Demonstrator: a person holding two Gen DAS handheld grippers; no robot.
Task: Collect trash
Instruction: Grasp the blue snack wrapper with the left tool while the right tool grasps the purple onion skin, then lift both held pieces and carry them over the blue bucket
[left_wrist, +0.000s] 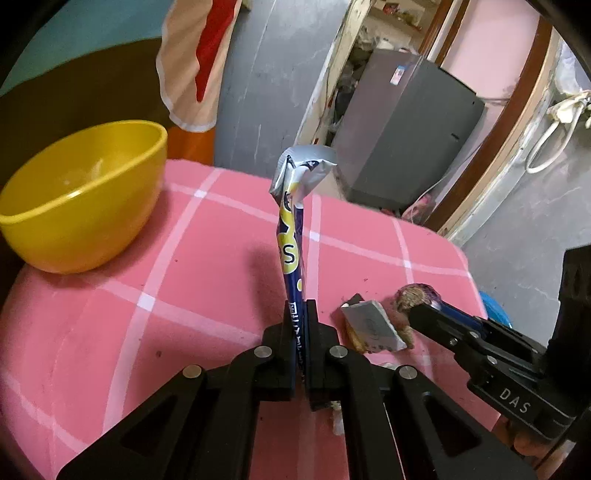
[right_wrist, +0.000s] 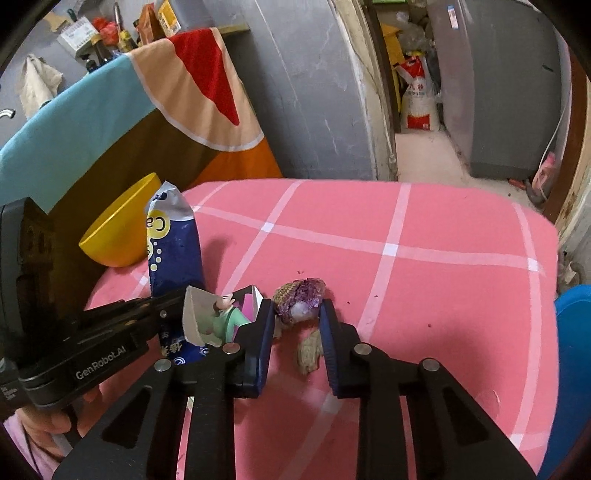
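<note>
My left gripper (left_wrist: 300, 306) is shut on a blue and yellow snack wrapper (left_wrist: 291, 236) and holds it upright above the pink checked cloth (left_wrist: 147, 295). The wrapper also shows in the right wrist view (right_wrist: 173, 251). My right gripper (right_wrist: 297, 308) is open, its fingers on either side of a purple and tan fruit peel (right_wrist: 301, 299) that lies on the cloth. A torn white cartoon-printed packet (right_wrist: 218, 317) lies just left of the peel; it also shows in the left wrist view (left_wrist: 373, 326). A yellow bowl (left_wrist: 81, 199) stands at the far left.
A striped cloth (right_wrist: 177, 92) hangs behind the table. A grey cabinet (left_wrist: 406, 140) and a white sack (right_wrist: 419, 107) stand on the floor beyond. A blue object (right_wrist: 572, 369) sits off the table's right edge. The cloth (right_wrist: 406, 258) stretches away to the right.
</note>
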